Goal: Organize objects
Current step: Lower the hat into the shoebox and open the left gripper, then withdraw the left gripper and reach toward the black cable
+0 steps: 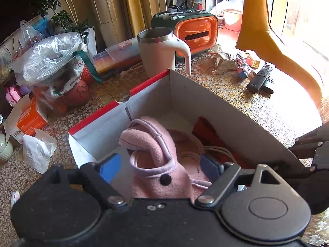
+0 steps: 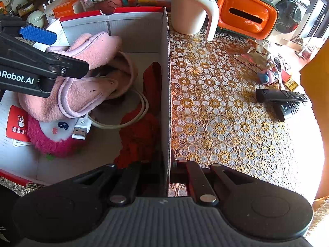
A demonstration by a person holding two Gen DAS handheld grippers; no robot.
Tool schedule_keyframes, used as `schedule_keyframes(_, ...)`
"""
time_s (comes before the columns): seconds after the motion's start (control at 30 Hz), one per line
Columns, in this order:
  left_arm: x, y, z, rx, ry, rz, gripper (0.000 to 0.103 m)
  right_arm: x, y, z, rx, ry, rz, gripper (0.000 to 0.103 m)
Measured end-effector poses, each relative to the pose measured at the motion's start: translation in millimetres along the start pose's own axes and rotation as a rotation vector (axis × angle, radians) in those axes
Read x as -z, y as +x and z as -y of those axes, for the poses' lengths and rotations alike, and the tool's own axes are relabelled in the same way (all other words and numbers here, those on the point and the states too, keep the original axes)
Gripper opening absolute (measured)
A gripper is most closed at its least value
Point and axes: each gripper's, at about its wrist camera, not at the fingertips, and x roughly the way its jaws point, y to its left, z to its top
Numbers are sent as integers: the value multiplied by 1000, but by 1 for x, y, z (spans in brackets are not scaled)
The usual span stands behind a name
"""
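Your left gripper stands with its jaws spread wide, one blue pad on each side of the pink fleece mitten. The pads do not press on the mitten; it lies loose between them inside the cardboard box, its lilac-trimmed cuff folded over and a dark button facing you.

Your right gripper is clamped shut on the box wall, the thin cardboard edge running straight up between its fingers, though the pads themselves sit too low in the right wrist view to see clearly.

From that view the mitten sits in the left part of the box, under your left gripper's arm, well to the left of the gripped wall. Beneath and beside it lie a fuzzy magenta plush, a white USB cable with its plug next to the plush, and a red cloth against the wall you hold.

Beyond the box, on the floral lace tablecloth, a cream mug stands just past the far corner. Behind it sits an orange and green box, and two black remotes lie off to the right.
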Motion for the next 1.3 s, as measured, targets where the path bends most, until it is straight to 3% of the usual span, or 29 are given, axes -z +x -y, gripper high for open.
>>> schedule_keyframes(0.37, 31, -56, -43, -40, -80, 60, 96, -1, -2, -6, 7, -6, 4, 5)
schedule_keyframes(0.8, 83, -99, -118, -126, -241, 74, 101, 1, -5, -15, 26, -12, 3, 5)
schedule_keyframes(1.0, 106, -104, -152, -169, -318, 65, 102, 0, -4, -17, 38, -15, -3, 5)
schedule_keyframes(1.3, 142, -78, -185, -254, -389, 3, 102, 0, -3, -15, 37, -12, -4, 5)
